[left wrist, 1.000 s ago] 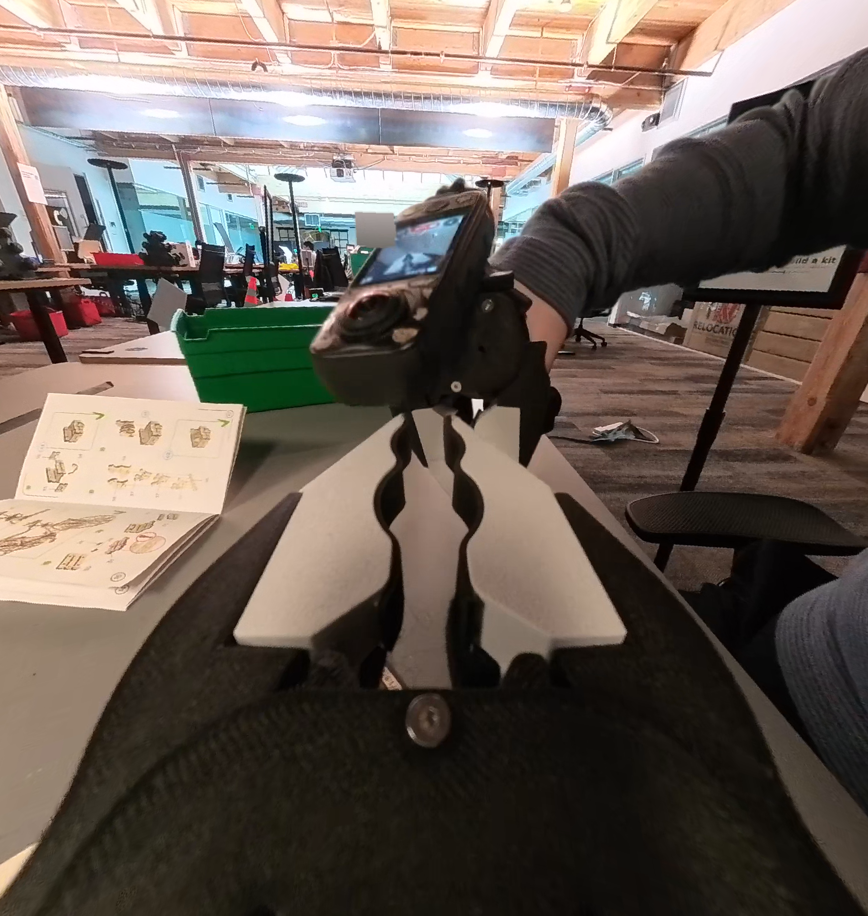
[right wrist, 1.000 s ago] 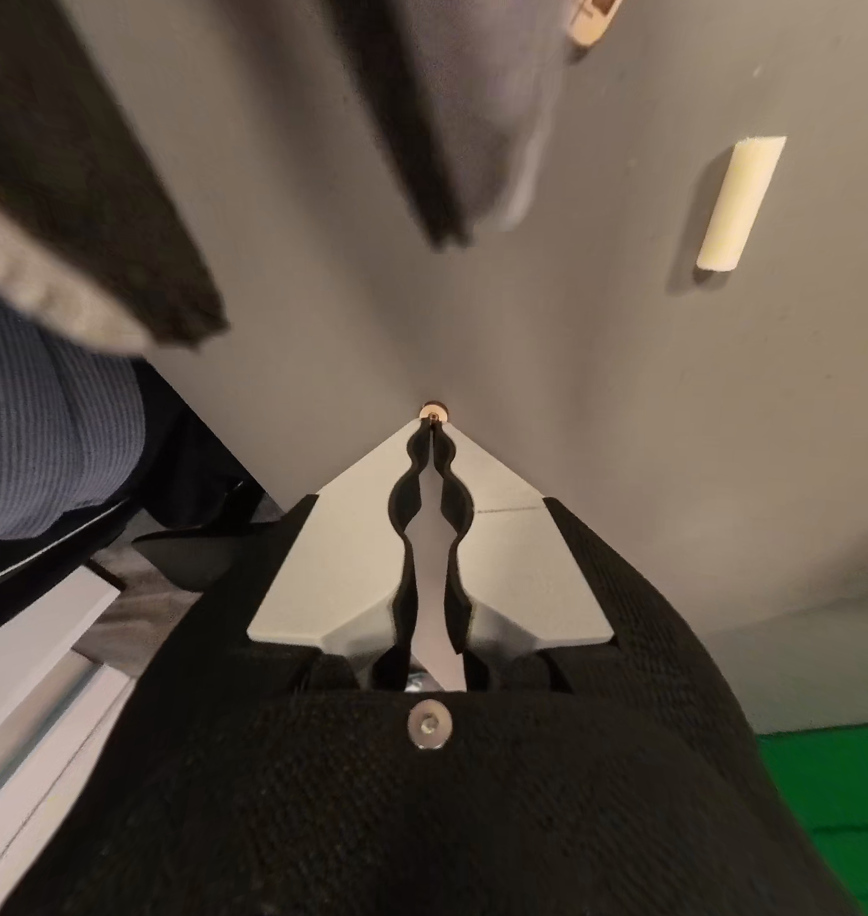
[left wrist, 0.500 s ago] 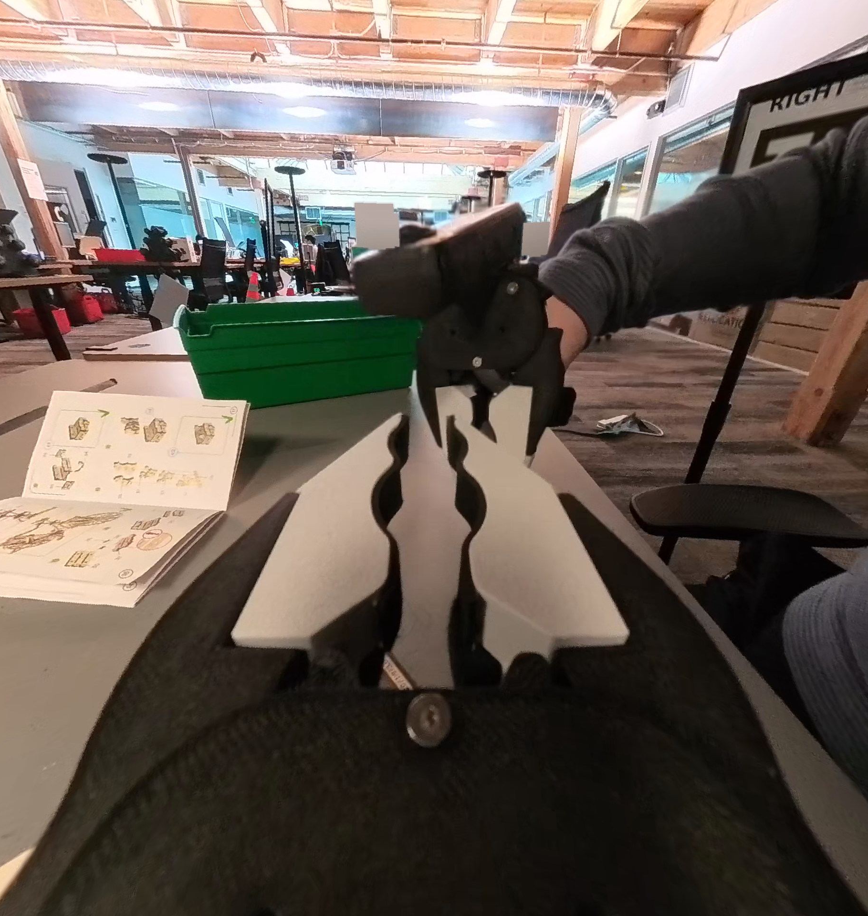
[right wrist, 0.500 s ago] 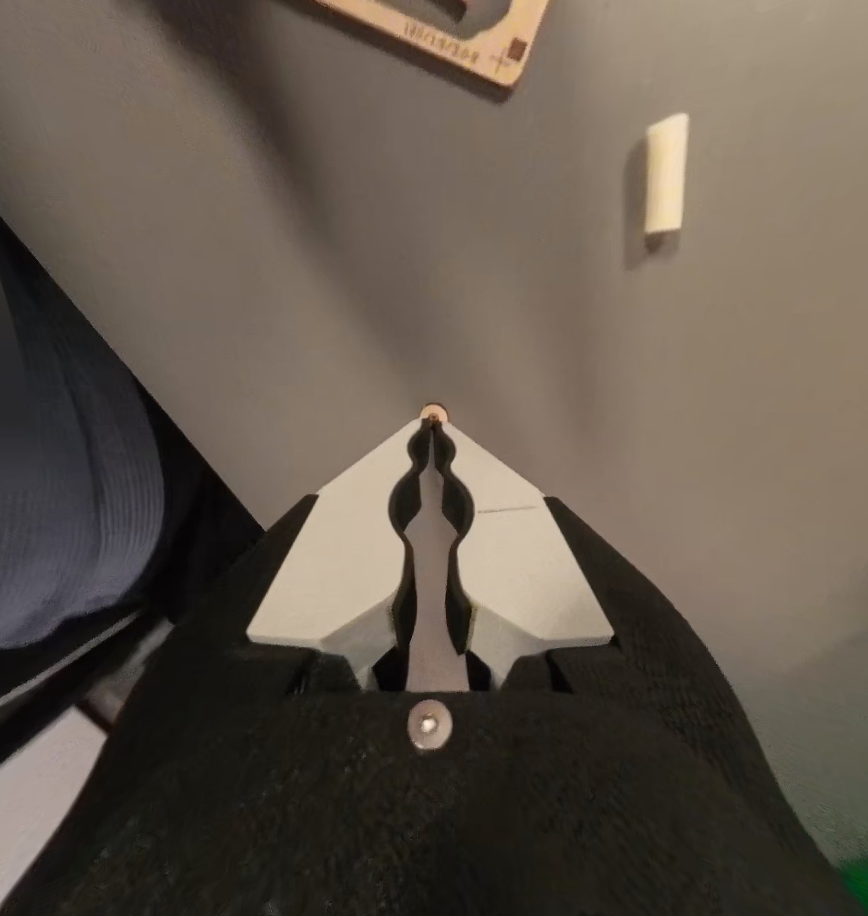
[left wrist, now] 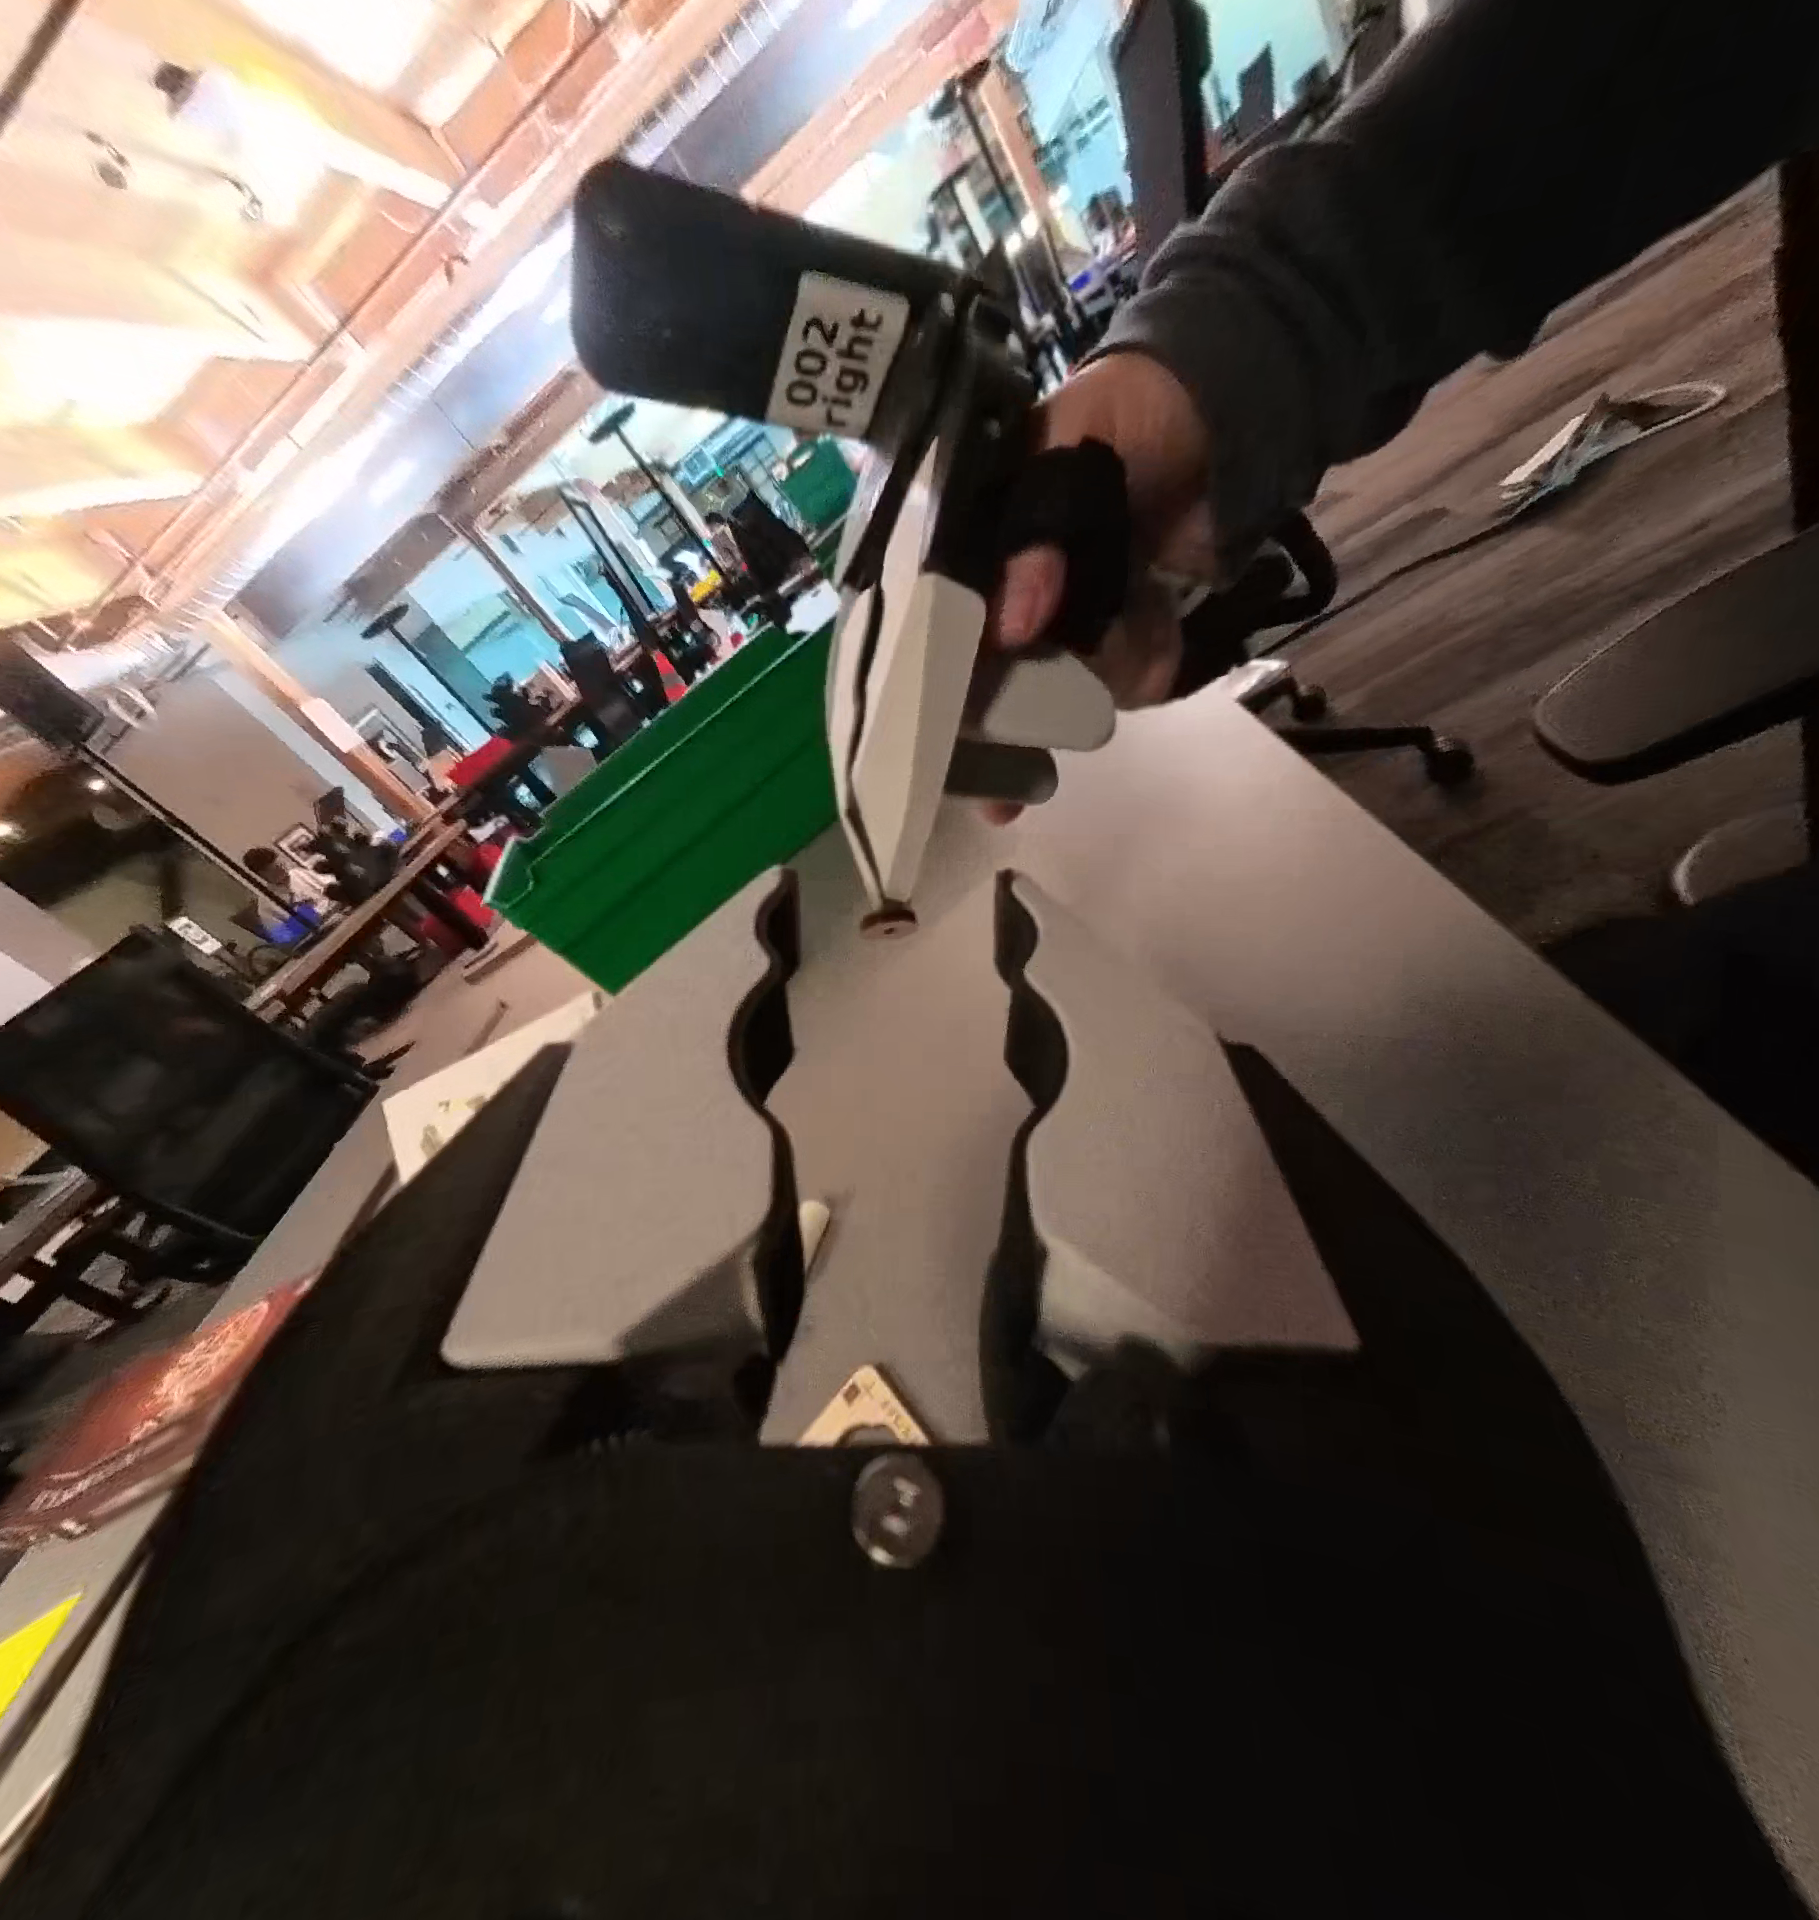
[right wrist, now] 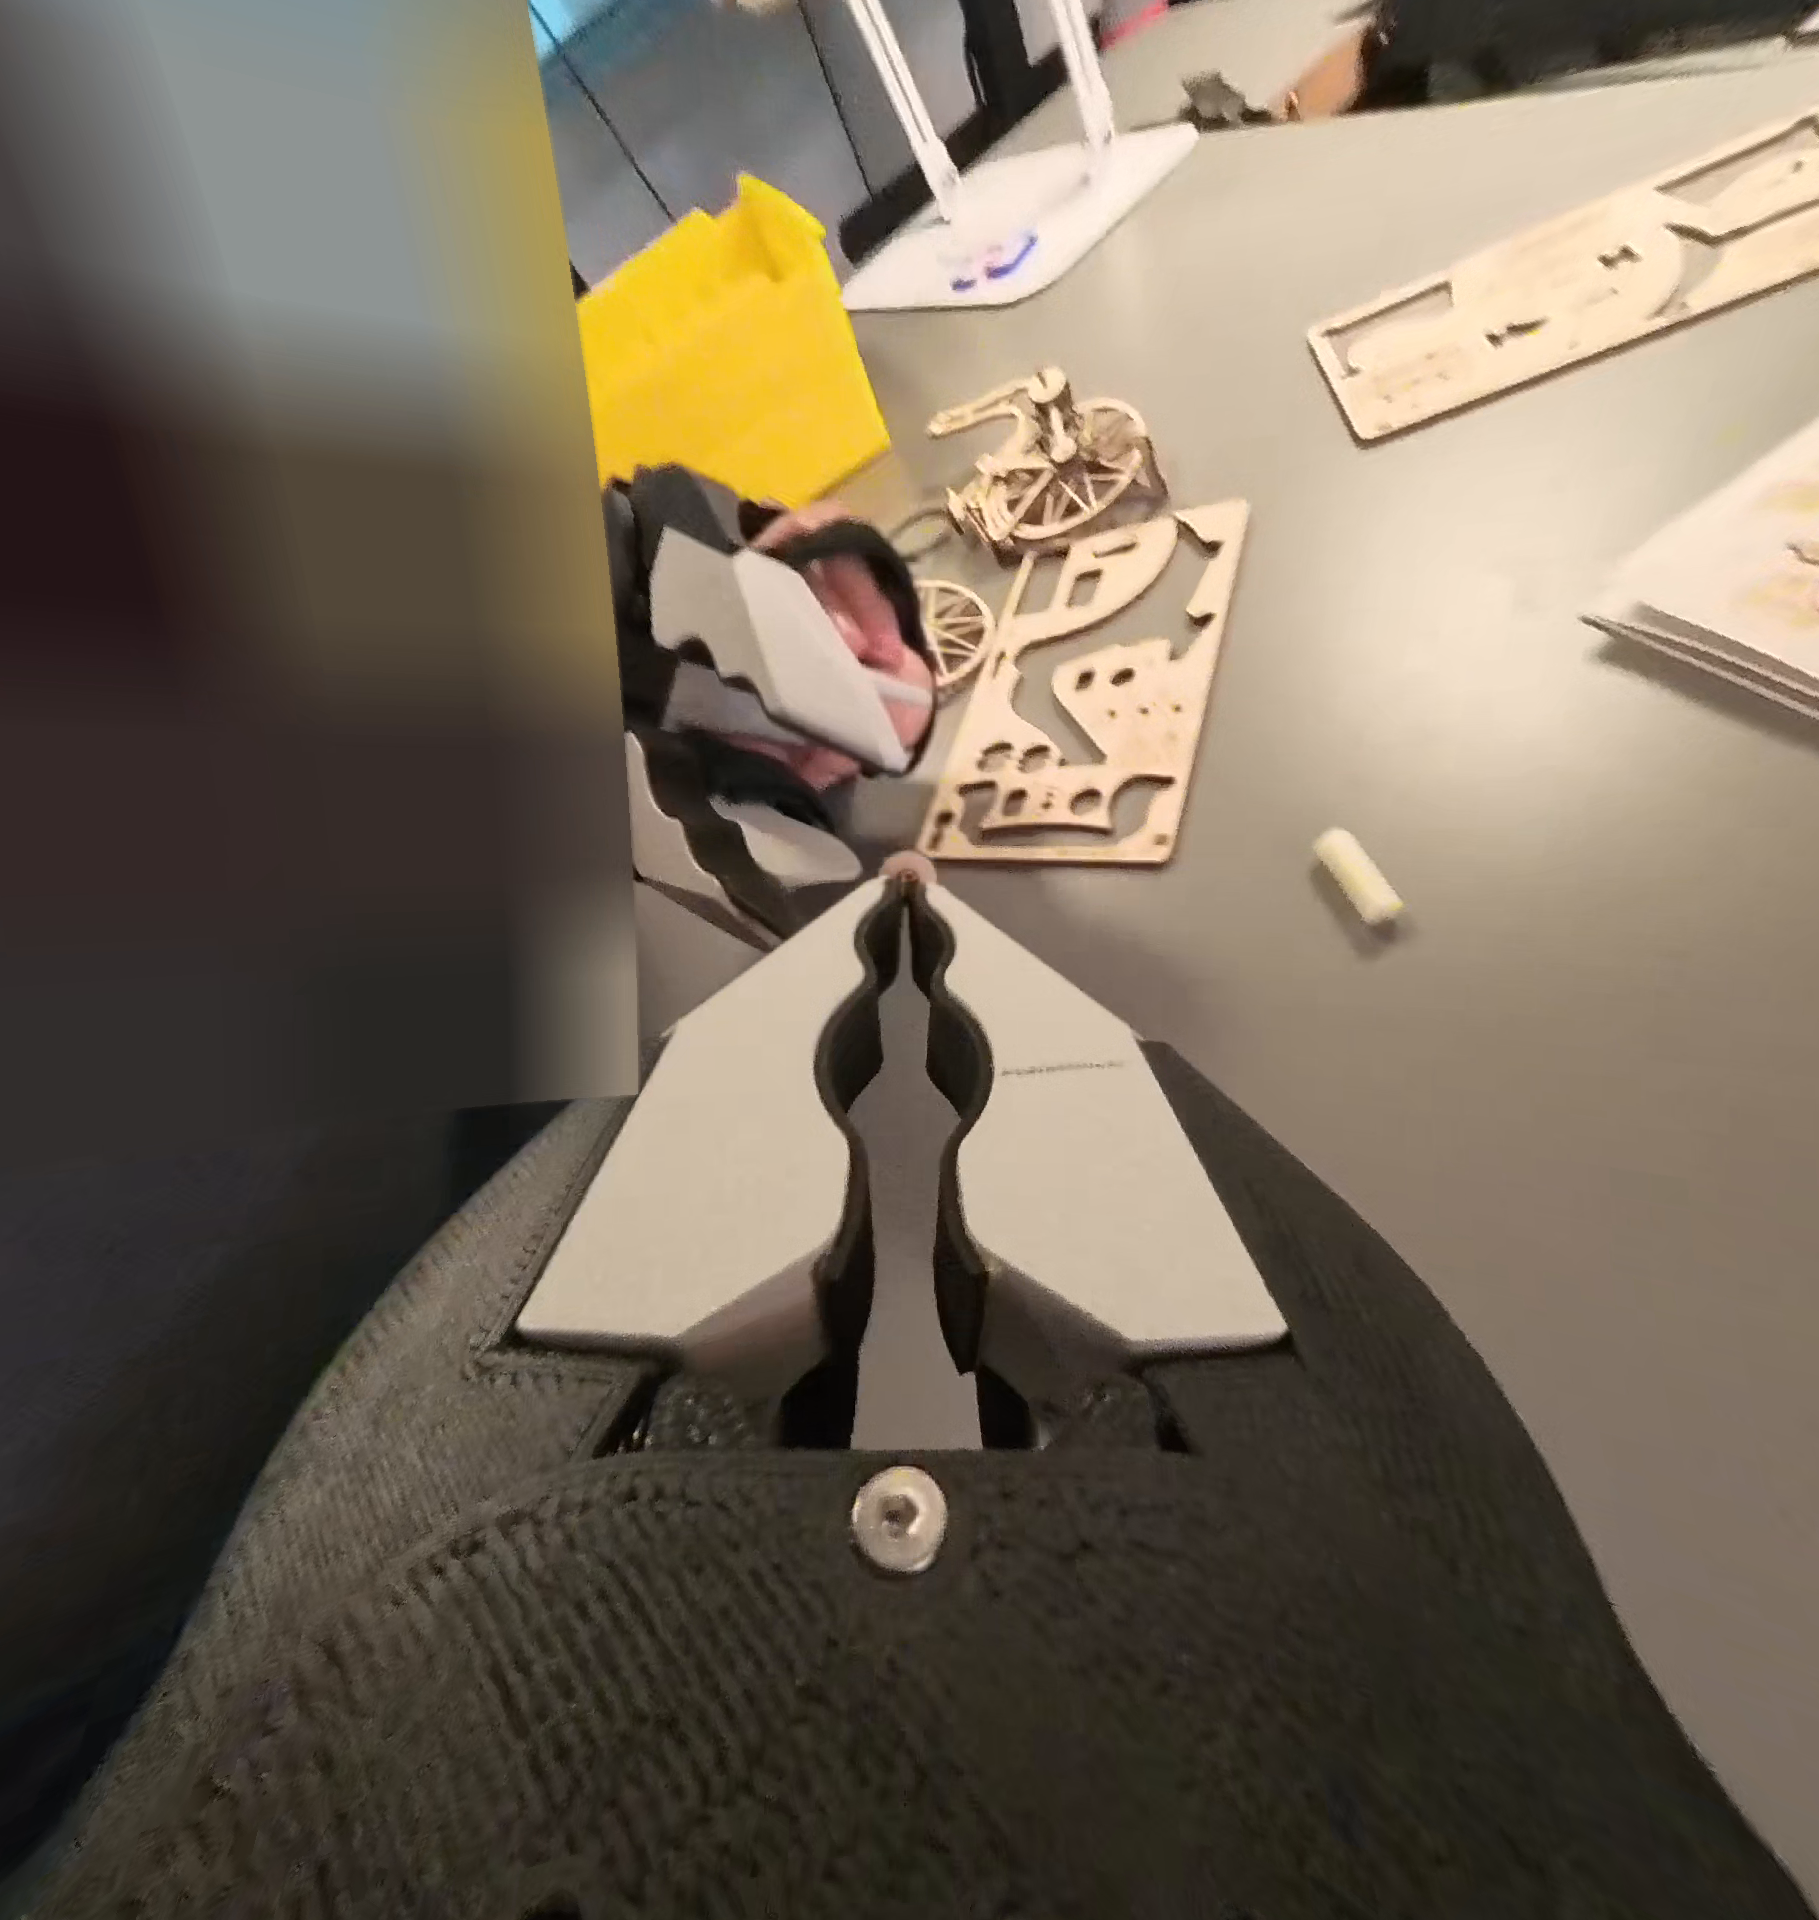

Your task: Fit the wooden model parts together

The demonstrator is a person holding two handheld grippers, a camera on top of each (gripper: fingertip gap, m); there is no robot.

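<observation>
Two grippers over grey table [right wrist: 1507, 1039]. Right gripper [right wrist: 906, 879] pinches small round wooden disc [right wrist: 906, 869] at its tips; left gripper [left wrist: 889, 914] gapes wide, empty. Partly built wooden model [right wrist: 1050, 468] sits far, beside punched wooden sheet [right wrist: 1092, 686]; pale dowel [right wrist: 1357, 889] right.

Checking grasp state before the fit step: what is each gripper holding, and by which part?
The right gripper pinches a small round wooden piece by its edge at the fingertips. The left gripper is open and holds nothing.
</observation>
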